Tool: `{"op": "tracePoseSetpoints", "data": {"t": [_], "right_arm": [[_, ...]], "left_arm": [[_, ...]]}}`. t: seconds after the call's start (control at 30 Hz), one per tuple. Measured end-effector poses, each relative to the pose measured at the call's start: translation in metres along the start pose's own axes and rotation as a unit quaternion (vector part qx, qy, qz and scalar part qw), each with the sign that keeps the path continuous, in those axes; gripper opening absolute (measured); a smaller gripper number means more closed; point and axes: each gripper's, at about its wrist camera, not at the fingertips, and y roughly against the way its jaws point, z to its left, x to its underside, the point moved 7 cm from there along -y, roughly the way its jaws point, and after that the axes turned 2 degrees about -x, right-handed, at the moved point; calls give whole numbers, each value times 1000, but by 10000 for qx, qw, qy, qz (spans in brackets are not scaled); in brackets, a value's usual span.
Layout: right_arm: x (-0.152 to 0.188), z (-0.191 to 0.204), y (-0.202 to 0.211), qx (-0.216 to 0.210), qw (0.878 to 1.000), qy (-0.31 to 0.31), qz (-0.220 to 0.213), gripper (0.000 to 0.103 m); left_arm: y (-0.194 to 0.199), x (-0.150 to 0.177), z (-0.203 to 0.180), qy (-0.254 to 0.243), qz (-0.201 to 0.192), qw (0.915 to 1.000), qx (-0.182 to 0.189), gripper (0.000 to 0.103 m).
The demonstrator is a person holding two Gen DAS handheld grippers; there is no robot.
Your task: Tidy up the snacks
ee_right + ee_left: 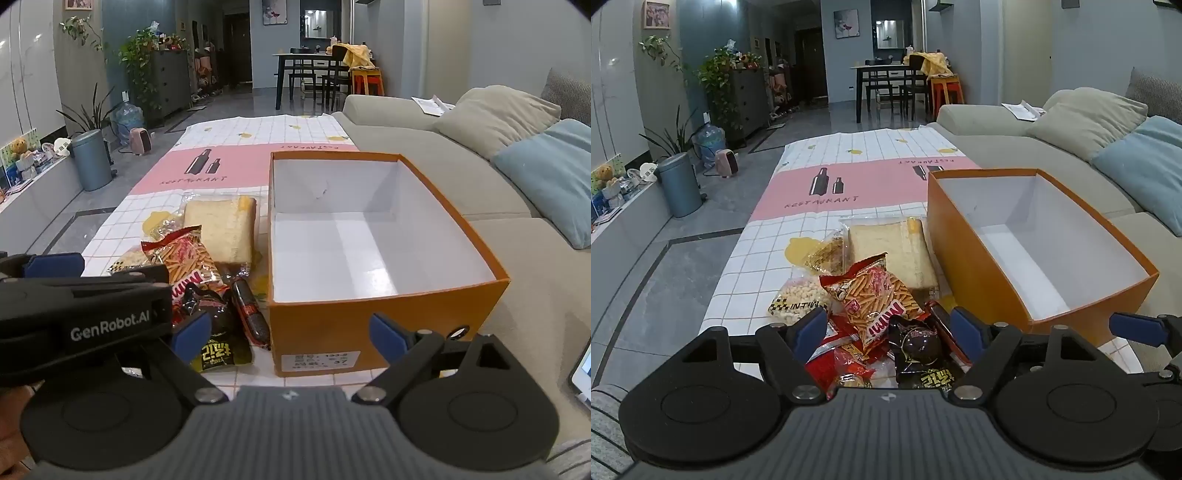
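Observation:
A pile of snack packs lies on the tablecloth: a red stick-snack bag (877, 295) (188, 258), a wrapped bread slice (890, 254) (221, 229), a dark chocolate pack (919, 350) (218, 332), a dark sausage stick (249, 310), a bag of pale puffs (799, 299) and a yellow pack (823, 254). An empty orange box (979, 273) (369, 314) with a white inside stands to their right. My left gripper (890, 332) is open over the near snacks. My right gripper (291, 332) is open before the box's near wall.
The low table (849, 184) has a checked and pink cloth. A beige sofa (1052, 155) with cushions runs along the right. A grey bin (677, 184) and plants stand on the floor at left. A dining table (886, 85) is far back.

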Motion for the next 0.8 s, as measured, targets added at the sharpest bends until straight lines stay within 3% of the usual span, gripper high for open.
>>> {"op": "tracePoseSetpoints", "data": {"t": [0.8], "right_arm": [[2, -2, 1, 98, 9998, 159, 90, 88]], "left_arm": [[-7, 6, 1, -11, 132, 9999, -25, 90]]}}
